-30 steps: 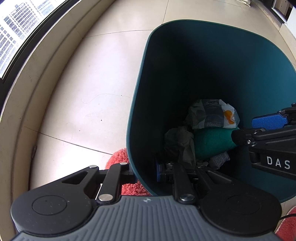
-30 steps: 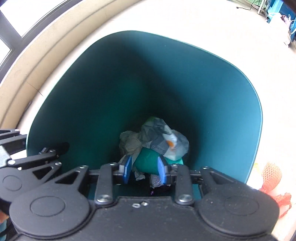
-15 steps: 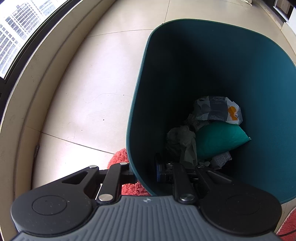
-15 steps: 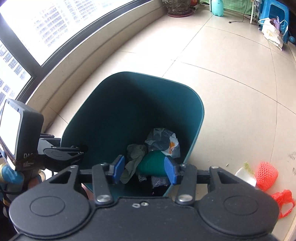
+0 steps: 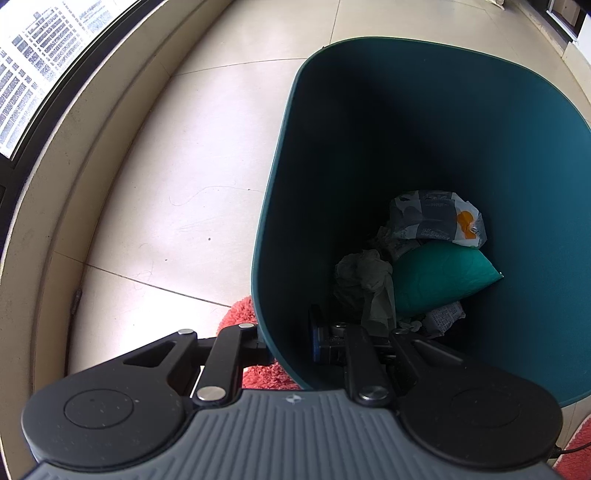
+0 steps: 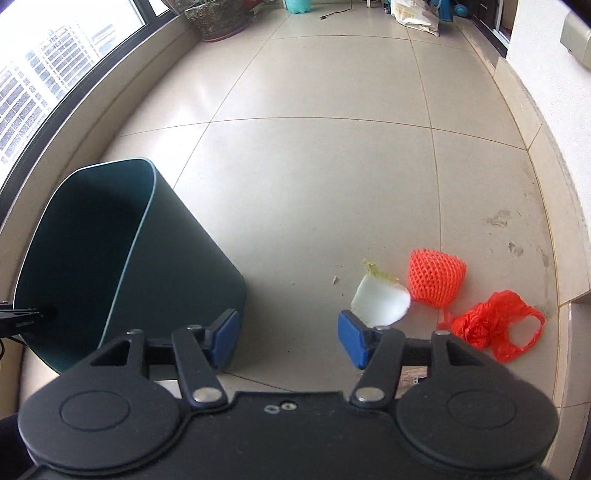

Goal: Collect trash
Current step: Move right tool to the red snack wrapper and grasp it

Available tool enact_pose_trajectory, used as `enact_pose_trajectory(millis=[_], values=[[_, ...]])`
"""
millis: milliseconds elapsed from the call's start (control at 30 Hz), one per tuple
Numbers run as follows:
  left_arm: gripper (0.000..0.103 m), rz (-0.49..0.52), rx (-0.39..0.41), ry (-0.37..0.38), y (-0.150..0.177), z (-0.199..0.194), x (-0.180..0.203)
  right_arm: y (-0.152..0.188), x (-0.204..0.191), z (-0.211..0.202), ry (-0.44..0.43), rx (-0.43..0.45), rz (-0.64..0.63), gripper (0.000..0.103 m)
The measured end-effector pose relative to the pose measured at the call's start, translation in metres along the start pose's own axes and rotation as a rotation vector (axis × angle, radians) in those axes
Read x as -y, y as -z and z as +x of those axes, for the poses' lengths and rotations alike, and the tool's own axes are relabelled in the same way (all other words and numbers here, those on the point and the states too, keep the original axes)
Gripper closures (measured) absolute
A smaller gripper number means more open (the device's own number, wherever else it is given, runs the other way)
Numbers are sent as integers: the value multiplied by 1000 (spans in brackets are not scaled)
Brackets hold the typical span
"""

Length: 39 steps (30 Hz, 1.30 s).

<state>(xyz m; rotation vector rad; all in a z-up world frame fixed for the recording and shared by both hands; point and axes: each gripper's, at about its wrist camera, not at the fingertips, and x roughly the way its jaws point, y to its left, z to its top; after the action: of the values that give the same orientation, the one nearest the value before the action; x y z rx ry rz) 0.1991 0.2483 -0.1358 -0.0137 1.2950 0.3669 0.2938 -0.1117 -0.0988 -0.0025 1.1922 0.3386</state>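
My left gripper [image 5: 291, 343] is shut on the near rim of the dark teal trash bin [image 5: 280, 206], one finger inside and one outside. Inside the bin lie a green packet [image 5: 439, 280], a printed plastic wrapper [image 5: 436, 218] and crumpled grey paper [image 5: 364, 280]. My right gripper [image 6: 288, 336] is open and empty above the floor, to the right of the bin [image 6: 166, 280]. On the floor ahead of it lie a cabbage piece [image 6: 380, 301], an orange foam fruit net [image 6: 436, 282] and a red plastic bag [image 6: 495, 325].
A curved window ledge [image 6: 92, 118] runs along the left. A wall step [image 6: 565, 258] borders the right. A potted plant [image 6: 214, 16] and bags [image 6: 413, 13] stand at the far end. A red fluffy mat [image 5: 243, 314] lies under the bin's near side.
My right gripper has lifted out of the bin, opened wider and swung right toward the trash on the floor. The left gripper has stayed on the bin rim.
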Motion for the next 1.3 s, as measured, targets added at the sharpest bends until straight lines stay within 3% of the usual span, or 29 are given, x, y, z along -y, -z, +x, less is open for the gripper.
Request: enact_pose_trajectory(millis=[400,500,667,800,1000,1200,1300], values=[[87,-2,1,5,0,-2,-2,25,98,43,94,-50,180,30],[87,4,3,-4,0,-4,-1,33,117,62,104,-60,207,15],[87,-1,-5,-7,-1,-3,0,69,154,107,165,-153,362,12],[87,9,-4,-9,-1,-2,1,98,174,141,213,-251,397,14],[87,34,-7,-24,1,2,7,118,178,175,266,-376,265,16],[87,47,-21,-32,1,9,11,126,180,188,277,-405,226,35],[87,49,-19,-33,2,9,11,125,181,188,275,-401,229,51]])
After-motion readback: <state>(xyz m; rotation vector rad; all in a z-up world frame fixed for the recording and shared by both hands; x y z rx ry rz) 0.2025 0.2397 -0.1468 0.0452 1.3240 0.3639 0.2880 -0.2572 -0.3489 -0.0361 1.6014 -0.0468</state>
